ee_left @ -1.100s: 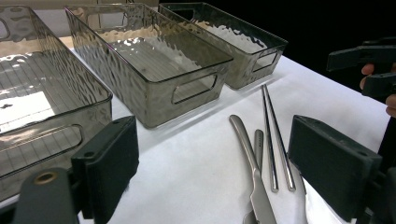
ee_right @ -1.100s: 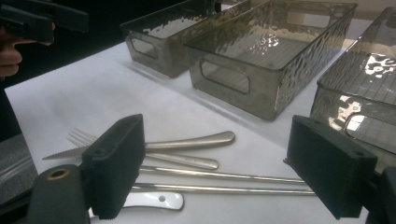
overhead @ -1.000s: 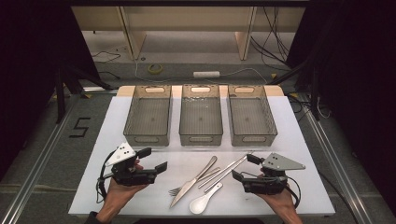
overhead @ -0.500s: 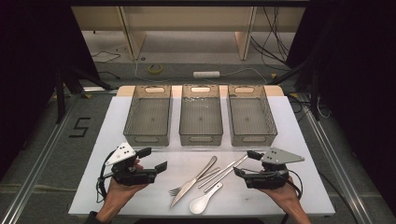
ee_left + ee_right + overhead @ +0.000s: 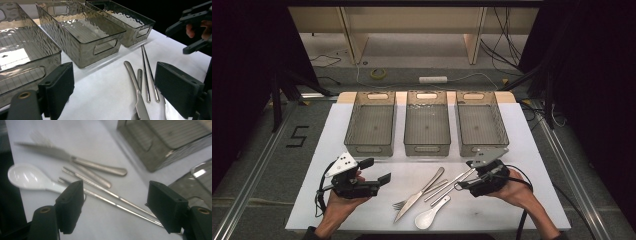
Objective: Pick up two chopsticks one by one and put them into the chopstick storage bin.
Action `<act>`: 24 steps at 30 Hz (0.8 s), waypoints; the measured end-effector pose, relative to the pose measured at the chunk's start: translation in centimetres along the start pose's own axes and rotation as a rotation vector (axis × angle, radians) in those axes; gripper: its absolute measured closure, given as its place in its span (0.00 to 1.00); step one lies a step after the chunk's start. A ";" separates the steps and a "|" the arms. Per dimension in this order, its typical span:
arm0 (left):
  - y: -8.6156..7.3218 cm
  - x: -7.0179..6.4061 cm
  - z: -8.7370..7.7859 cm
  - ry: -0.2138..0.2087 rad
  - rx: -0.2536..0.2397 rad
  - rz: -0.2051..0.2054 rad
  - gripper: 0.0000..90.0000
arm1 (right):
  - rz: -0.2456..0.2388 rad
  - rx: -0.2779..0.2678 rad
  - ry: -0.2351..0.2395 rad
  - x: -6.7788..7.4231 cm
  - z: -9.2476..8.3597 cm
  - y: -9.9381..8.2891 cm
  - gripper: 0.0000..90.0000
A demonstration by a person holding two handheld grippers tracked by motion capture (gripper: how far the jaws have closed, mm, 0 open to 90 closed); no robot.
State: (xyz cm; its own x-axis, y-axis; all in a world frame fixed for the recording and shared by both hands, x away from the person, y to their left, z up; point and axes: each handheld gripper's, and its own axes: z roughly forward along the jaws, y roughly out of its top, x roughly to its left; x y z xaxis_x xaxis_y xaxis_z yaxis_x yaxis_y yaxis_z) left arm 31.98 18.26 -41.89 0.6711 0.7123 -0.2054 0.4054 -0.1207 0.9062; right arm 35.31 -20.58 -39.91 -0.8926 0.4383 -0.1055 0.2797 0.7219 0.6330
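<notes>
A knife, a fork, a white spoon and a pair of metal chopsticks lie together on the white table. My right gripper hovers at the chopsticks' right end. Its jaws have just been closing a little but still stand wide apart. In the right gripper view the chopsticks run below the gap, untouched. My left gripper is open and empty, left of the cutlery. Its own view looks over the knife and chopsticks.
Three clear grey bins stand in a row behind the cutlery: left, middle, right. Nothing lies inside them. The table's front edge is close below the spoon. The floor beyond holds cables and a tape roll.
My right gripper has moved up the picture and slightly left, from near the table's front edge to the chopsticks' right end. The left gripper and the cutlery have not moved.
</notes>
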 end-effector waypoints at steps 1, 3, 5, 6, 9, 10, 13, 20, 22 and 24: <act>0.0 0.0 0.0 0.000 0.001 0.000 0.18 | -0.052 0.072 0.014 -0.2 0.9 0.6 0.37; 0.0 0.0 0.0 -0.001 -0.001 0.000 0.18 | -0.082 0.109 0.041 -0.2 1.6 0.9 0.41; 0.0 0.0 0.0 0.000 0.001 0.002 0.18 | -0.120 0.161 0.067 -0.3 2.5 1.2 0.42; 0.0 0.0 0.0 0.000 0.000 0.000 0.18 | -0.136 0.190 0.074 -0.4 2.9 1.3 0.43; 0.0 0.0 -0.1 -0.002 -0.001 0.001 0.18 | -0.179 0.243 0.103 -0.7 4.0 1.5 0.46; 0.0 0.0 0.0 -0.001 0.000 0.000 0.18 | -0.179 0.243 0.103 -0.7 4.0 1.5 0.46; 0.0 0.0 0.0 -0.001 -0.003 -0.004 0.18 | -0.224 0.312 0.124 -1.1 5.4 1.6 0.49; 0.0 0.0 -0.1 -0.002 -0.001 -0.007 0.18 | -0.265 0.371 0.129 -1.6 6.9 1.2 0.55; 0.0 0.0 -0.1 -0.002 -0.003 -0.008 0.18 | -0.271 0.377 0.127 -1.7 7.1 1.1 0.56; 0.0 0.0 -0.1 -0.002 -0.003 -0.006 0.18 | -0.269 0.389 0.128 -1.8 7.2 1.0 0.58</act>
State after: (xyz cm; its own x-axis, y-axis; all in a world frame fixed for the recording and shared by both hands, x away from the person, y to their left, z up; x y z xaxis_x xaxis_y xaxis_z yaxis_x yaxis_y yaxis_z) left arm 31.93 18.37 -41.84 0.6698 0.7117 -0.2117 0.4079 -0.1145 0.9058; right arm 39.71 -16.76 -44.65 -0.9809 0.1567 -0.1154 0.1224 0.9579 0.2598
